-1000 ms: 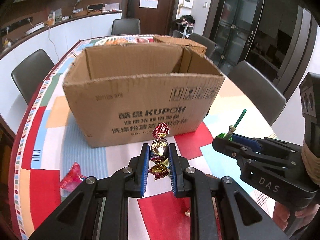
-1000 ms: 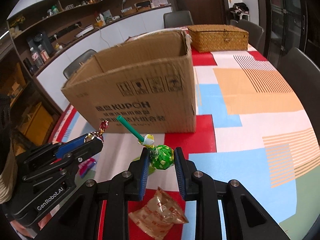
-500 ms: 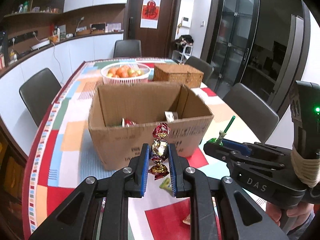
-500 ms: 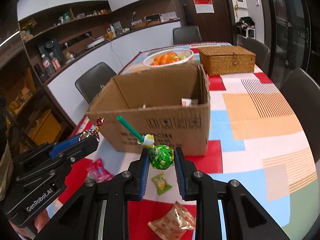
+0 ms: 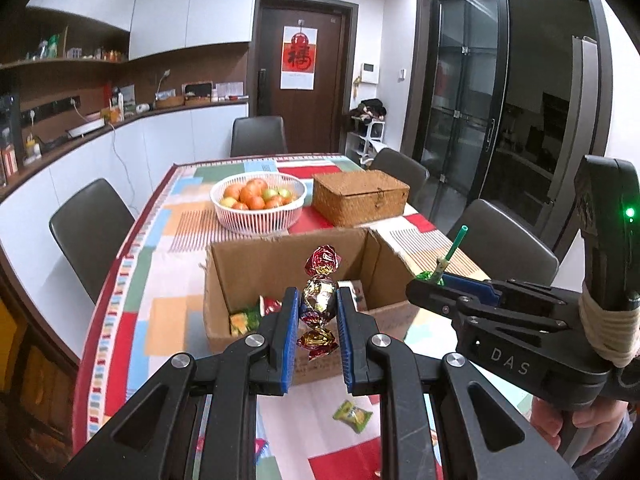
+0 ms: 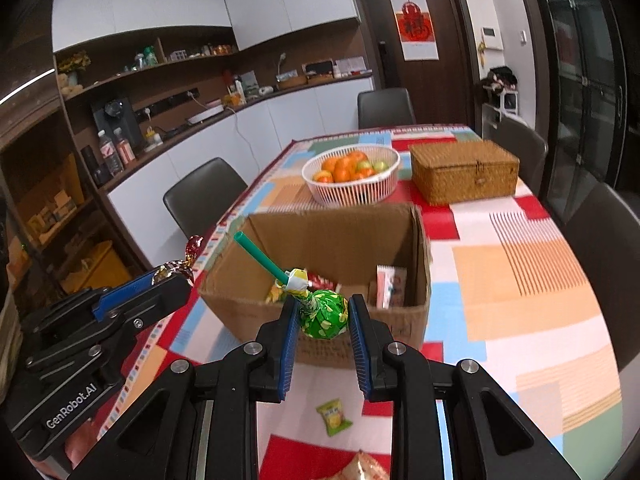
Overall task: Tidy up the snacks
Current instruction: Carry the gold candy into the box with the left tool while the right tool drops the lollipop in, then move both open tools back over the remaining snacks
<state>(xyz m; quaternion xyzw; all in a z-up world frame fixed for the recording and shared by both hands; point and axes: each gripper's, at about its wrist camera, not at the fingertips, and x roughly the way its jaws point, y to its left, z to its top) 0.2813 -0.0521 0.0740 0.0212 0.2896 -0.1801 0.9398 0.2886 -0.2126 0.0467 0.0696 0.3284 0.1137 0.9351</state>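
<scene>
The left gripper (image 5: 318,307) has its fingers clamped on a foil candy (image 5: 319,300), and the right gripper (image 6: 323,317) has its fingers clamped on a green lollipop (image 6: 324,314) whose stick points up and to the left. Both snacks hang in the air at the near side of the cardboard box (image 6: 340,240), above its open top but not yet inside it.

The task looks partly done. A few packets (image 5: 256,314) already lie on the bottom of the box. Outside the box, on its near side, a small green packet (image 6: 334,417) is on the desk (image 6: 520,264), and the corner of an orange packet (image 6: 370,468) shows at the lower edge of the right view. So I judge that the two held snacks must be dropped into the box, and then the loose ones must follow.

The desk has a cloth of coloured squares. Behind the box stand a white fruit basket (image 6: 352,192) and a wicker box (image 6: 464,172), side by side. Dark chairs (image 5: 90,232) stand around the desk, and beyond the box there are a long counter, shelves and a dark door.
</scene>
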